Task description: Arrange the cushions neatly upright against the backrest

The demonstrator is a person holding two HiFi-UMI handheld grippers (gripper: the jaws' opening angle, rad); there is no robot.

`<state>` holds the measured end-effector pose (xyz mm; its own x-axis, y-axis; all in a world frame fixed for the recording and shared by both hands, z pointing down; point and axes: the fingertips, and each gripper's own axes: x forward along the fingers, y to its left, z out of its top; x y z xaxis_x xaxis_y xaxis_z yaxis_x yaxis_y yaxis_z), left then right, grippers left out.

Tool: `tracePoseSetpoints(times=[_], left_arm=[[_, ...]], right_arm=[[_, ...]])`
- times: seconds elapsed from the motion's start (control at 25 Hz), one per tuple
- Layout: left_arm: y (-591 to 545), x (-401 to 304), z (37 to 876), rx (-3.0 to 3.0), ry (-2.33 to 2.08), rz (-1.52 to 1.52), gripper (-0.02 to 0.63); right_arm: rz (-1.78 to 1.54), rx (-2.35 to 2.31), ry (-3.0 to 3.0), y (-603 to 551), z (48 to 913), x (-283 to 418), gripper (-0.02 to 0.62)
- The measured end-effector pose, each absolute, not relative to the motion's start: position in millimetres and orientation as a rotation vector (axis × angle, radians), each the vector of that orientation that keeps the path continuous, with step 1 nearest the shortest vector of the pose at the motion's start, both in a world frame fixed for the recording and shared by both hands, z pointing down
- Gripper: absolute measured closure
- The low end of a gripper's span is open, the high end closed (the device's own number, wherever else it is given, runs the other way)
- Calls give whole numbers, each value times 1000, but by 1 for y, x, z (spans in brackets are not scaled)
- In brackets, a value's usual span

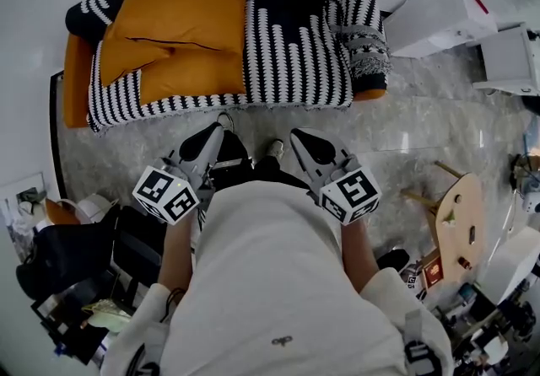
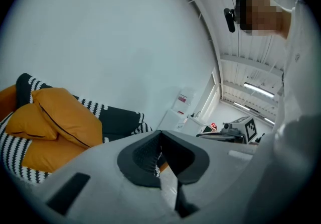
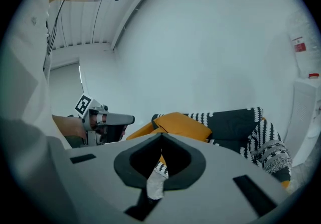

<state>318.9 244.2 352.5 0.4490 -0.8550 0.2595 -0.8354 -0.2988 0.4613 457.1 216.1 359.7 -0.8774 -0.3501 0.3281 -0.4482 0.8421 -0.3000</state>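
Sofa (image 1: 76,83) stands at the far side, draped in a black-and-white throw (image 1: 295,54). Orange cushions (image 1: 190,29) lie heaped and overlapping on its left half. Left gripper (image 1: 205,140) and right gripper (image 1: 309,143) hang near the person's body, well apart from the sofa, jaws pressed together on nothing.

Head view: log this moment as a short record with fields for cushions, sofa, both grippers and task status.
cushions: orange cushions piled overlapping at one end
sofa: orange sofa draped with a black-and-white throw
left gripper: shut, empty, short of the sofa
right gripper: shut, empty, short of the sofa
task status: cushions not yet gripped
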Motion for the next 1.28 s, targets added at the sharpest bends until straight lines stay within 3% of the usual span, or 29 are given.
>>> tracePoseSetpoints(times=[0.44, 0.92, 1.28], left_arm=[[232, 332, 350, 2202, -1370, 34, 594], [146, 344, 357, 2280, -1220, 15, 594], [49, 309, 351, 2318, -1176, -37, 594]], right_arm=[[607, 739, -2779, 199, 363, 476, 588], [613, 874, -2723, 145, 364, 482, 588], [574, 856, -2701, 53, 351, 434, 588]])
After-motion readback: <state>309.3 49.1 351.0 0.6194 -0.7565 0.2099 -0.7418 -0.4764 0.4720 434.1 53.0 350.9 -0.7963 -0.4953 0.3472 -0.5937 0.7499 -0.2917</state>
